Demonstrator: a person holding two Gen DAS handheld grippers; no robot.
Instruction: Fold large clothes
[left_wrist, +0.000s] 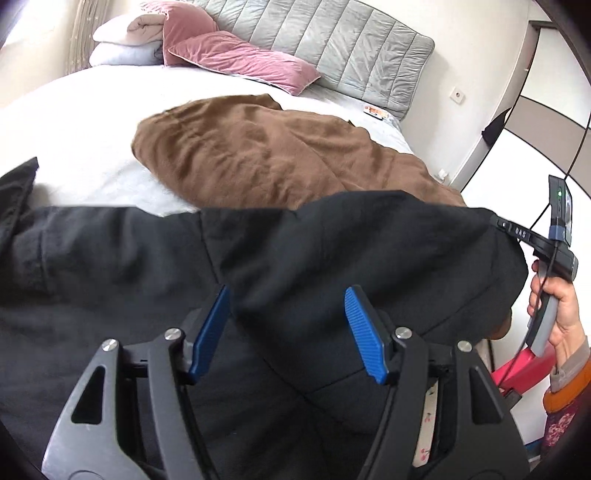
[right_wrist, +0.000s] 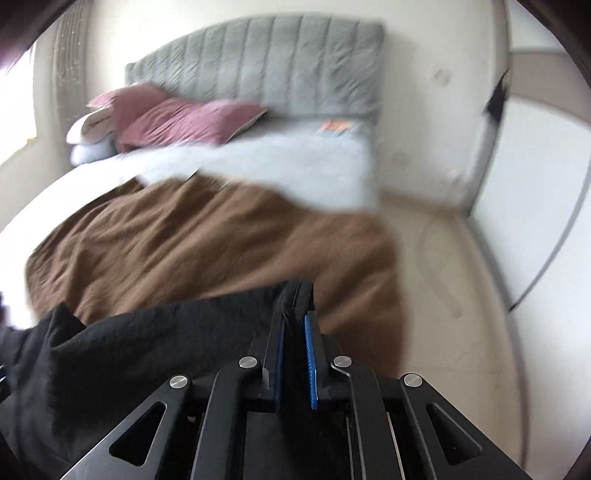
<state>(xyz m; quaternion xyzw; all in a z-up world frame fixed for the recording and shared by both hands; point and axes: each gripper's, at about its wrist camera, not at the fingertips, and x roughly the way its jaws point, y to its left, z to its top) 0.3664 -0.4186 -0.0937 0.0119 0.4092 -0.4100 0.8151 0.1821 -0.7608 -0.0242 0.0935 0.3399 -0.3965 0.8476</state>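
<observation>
Right gripper (right_wrist: 295, 317) level, pinching soft black garment (left_wrist: 295, 258); left gripper (left_wrist: 286, 314) spread wide above its matte folds.

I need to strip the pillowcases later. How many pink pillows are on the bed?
2. One pink pillow lies flat in front of the grey headboard; the other is propped behind it beside white bedding. More may be hidden.

Soft daylight came from upper left; left wrist view was sharp, right wrist view motion-blurred; both had fisheye bending and dark corners.
</observation>
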